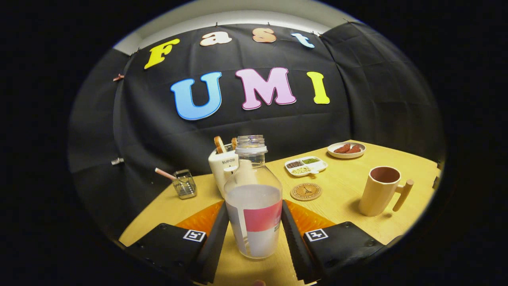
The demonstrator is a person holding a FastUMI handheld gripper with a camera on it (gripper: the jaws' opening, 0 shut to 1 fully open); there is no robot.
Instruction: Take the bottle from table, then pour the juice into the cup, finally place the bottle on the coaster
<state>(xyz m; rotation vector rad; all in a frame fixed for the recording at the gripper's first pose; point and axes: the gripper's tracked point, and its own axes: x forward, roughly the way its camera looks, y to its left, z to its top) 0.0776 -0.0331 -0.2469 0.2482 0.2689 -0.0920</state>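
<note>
Gripper [254, 234] with its two fingers clamped on the lower sides of the bottle [254, 206], which stands upright between them (cap off, whitish liquid to about mid-height) above the table [349, 222]. Beyond the fingers and to the right lies the round coaster [306, 191]; further right stands the cup [380, 190], upright, well apart from the bottle.

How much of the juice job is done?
Just the first part. The gripper has its fingers pressed on both sides of the bottle, so it is grabbed. The juice is in the bottle. Pouring into the cup and parking the bottle on the coaster are left.
</note>
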